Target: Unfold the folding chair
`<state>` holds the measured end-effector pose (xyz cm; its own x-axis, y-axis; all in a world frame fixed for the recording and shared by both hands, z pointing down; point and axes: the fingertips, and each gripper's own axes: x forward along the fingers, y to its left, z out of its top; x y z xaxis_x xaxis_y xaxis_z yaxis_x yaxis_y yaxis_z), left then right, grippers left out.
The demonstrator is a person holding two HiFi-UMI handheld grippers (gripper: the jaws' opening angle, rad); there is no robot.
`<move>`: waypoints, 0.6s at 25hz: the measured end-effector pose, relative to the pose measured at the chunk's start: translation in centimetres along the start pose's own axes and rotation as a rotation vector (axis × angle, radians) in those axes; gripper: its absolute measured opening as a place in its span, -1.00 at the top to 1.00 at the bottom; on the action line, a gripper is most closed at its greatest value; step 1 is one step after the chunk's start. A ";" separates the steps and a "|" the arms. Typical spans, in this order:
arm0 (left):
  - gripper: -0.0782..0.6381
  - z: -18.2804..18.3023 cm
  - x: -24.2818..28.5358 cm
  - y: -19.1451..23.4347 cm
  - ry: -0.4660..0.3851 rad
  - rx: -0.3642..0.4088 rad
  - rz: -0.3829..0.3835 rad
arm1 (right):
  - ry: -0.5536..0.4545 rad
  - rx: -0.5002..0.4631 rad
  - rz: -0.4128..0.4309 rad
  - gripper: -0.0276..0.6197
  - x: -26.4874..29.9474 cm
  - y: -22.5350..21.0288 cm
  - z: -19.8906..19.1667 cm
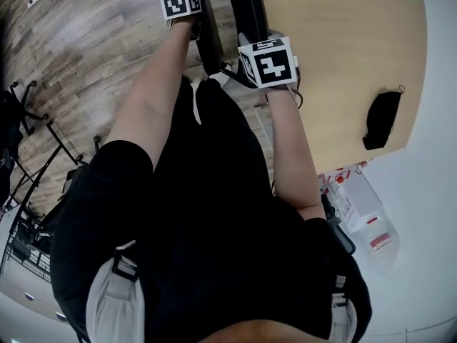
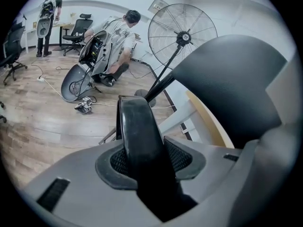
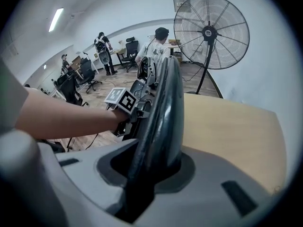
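Observation:
The folding chair is black and stands folded next to the table. In the head view its panels rise at the top between my two hands. My left gripper is shut on one curved black chair edge, which fills the gap between the ribbed pads. A second, broad black chair panel looms at the right of that view. My right gripper is shut on the rim of the other panel. The left gripper's marker cube shows just beyond that rim, on the far side of the chair.
A light wooden table lies right of the chair, with a black cloth item near its edge. A pedestal fan stands behind. A person crouches by a grey pod. Office chairs and boxes surround.

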<state>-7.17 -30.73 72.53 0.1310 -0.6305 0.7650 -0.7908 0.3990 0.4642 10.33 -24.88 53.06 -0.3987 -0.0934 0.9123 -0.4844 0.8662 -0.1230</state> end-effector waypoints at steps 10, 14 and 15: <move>0.30 -1.3 -1.8 5.2 -0.001 -0.078 -0.062 | -0.012 0.044 0.039 0.66 1.3 -1.6 -1.1; 0.30 -1.8 -2.9 8.7 0.010 -0.126 -0.098 | -0.012 0.058 0.057 0.66 2.2 -1.1 -1.2; 0.30 -1.9 -3.2 9.6 0.017 -0.135 -0.109 | -0.012 0.061 0.059 0.66 2.4 -0.9 -1.1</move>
<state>-14.01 -23.65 75.41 0.2227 -0.6640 0.7138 -0.6841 0.4152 0.5997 10.70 -25.35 55.81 -0.4373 -0.0490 0.8980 -0.5061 0.8388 -0.2007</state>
